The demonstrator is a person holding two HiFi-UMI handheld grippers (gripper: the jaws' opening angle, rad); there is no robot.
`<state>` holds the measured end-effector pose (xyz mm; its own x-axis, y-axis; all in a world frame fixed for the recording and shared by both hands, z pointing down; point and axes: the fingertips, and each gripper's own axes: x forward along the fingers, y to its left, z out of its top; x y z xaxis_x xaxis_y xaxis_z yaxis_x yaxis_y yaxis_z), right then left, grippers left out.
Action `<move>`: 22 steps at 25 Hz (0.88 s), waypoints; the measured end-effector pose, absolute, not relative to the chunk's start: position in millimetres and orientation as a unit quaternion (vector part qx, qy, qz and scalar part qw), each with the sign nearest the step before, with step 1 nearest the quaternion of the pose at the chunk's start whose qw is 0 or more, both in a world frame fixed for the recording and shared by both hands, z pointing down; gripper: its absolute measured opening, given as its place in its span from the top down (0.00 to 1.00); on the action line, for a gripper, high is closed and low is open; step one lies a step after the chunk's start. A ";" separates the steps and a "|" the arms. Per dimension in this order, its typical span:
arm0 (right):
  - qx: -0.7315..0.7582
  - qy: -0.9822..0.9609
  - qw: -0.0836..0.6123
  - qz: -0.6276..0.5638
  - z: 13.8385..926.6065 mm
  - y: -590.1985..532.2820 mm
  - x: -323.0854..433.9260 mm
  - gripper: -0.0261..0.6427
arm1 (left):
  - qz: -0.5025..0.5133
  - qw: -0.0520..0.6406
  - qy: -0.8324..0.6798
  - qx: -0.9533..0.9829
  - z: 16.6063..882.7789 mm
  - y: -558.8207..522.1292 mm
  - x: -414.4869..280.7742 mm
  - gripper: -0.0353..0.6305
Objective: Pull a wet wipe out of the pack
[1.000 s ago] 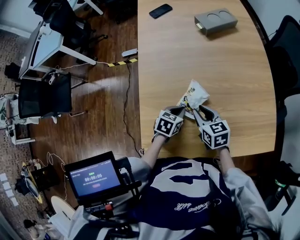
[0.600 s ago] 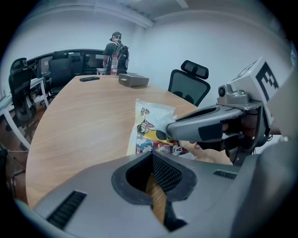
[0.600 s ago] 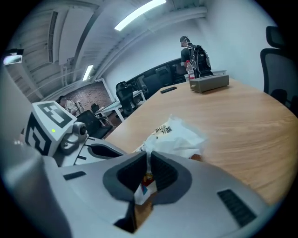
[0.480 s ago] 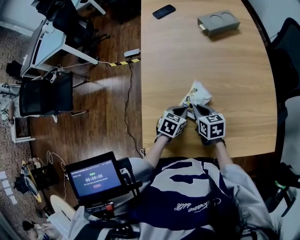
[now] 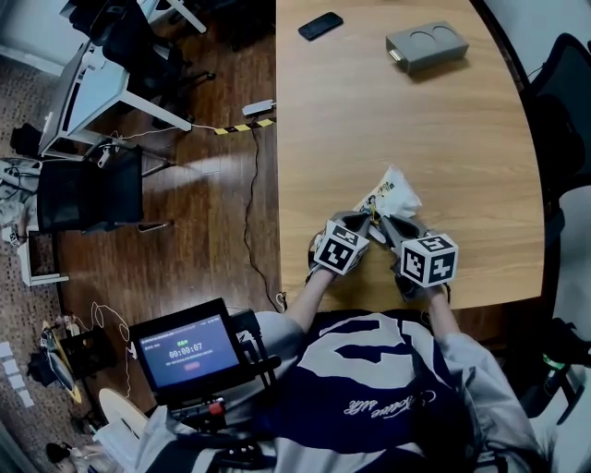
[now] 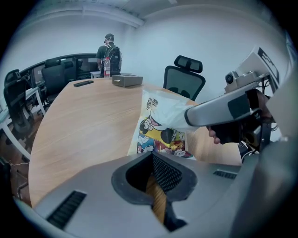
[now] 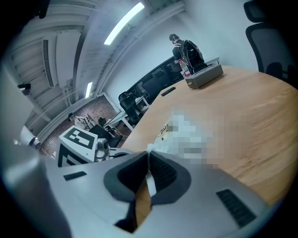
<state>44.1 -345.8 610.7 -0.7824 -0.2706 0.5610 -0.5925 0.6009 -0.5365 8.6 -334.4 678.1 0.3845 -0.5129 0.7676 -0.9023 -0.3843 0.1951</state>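
Observation:
The wet wipe pack (image 5: 395, 192), white with cartoon print, lies on the wooden table (image 5: 462, 139) near its front edge. My left gripper (image 5: 363, 222) is shut on the pack's near edge (image 6: 160, 135), its jaws (image 6: 151, 154) meeting at the tip. From the right, my right gripper (image 5: 390, 224) reaches over the pack's top. Its jaws are closing, and a white wipe (image 7: 150, 149) is pinched as a thin strip between the pads (image 7: 160, 169). Seen from the left gripper view, the right gripper's grey jaw (image 6: 209, 114) lies across the pack.
A dark phone (image 5: 318, 24) and a grey box (image 5: 425, 44) sit at the table's far end. An office chair (image 6: 184, 76) stands beyond the table. A person (image 6: 110, 49) stands at the back. The table's left edge drops to a floor with cables.
The right gripper's jaws, wide open a second ago, have come together on the white wipe at the pack's top. The pack's top looks more raised and crumpled. The left gripper has stayed put.

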 end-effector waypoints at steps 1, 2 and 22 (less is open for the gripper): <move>0.247 -0.867 0.215 0.374 609.6 -344.1 45.1 0.94 | 0.314 0.311 -0.458 0.772 678.6 -334.3 9.0 0.94; 0.247 -0.867 0.213 0.377 608.6 -343.0 46.7 0.94 | 0.315 0.309 -0.457 0.772 679.1 -334.3 9.5 0.94; 0.295 -0.858 0.153 0.392 572.7 -319.2 88.9 0.94 | 0.287 0.279 -0.465 0.790 655.9 -326.8 11.6 0.94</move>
